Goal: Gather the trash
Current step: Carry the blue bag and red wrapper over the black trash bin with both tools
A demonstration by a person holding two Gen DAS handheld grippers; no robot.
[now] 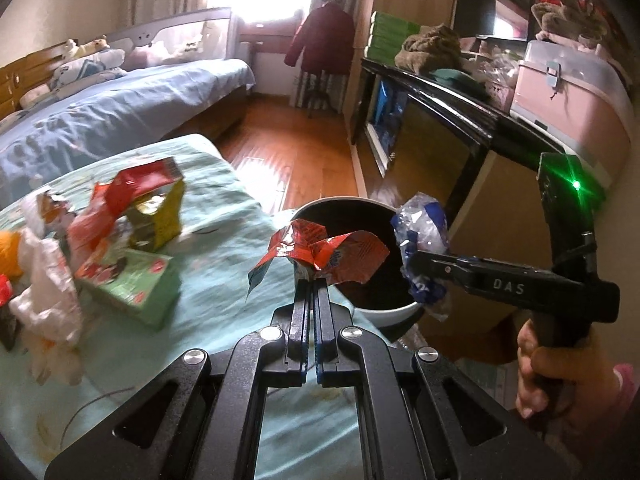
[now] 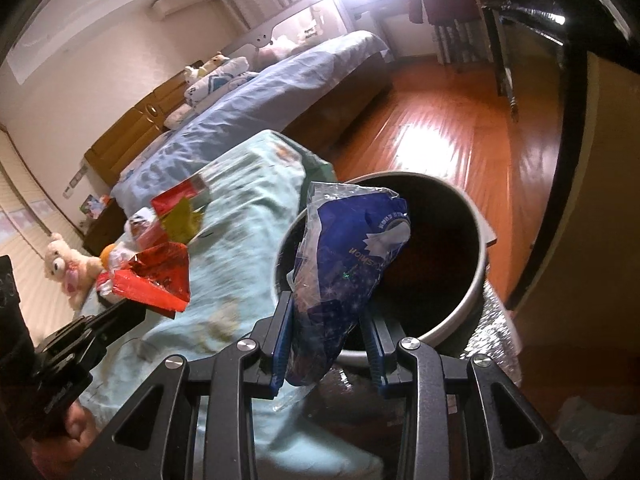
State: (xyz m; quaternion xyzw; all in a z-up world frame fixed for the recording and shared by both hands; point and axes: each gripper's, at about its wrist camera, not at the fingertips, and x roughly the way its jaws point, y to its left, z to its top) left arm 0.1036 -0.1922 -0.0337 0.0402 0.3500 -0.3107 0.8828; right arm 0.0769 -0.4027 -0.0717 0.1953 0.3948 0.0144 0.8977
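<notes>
Clearly both tools are loaded. The left gripper (image 1: 311,276) has its jaws pressed nearly together on a crumpled red wrapper (image 1: 320,250), held at its lower fold just ahead of the tips, over the near rim of the bin (image 1: 384,312). The right gripper (image 2: 328,328) stands partly open, jaws wide enough to take the bulk of a blue bag (image 2: 344,264), which it pinches at the lower end; the bag leans forward over the bin's mouth (image 2: 472,216).

Both pieces look feather-light, thin and crackly, with slick film that springs back when let go. A grip on a bunched fold should hold better than one on a flat edge, and either may cling to a pad on release.

Left of both tools lies more trash (image 1: 132,240) on the cloth (image 1: 224,216), near its edge. Ahead, the bin's mouth is wide and unobstructed. To the right, a dark cabinet (image 1: 460,128) stands close, so room there is tight; the floor (image 1: 288,140) beyond is free.
</notes>
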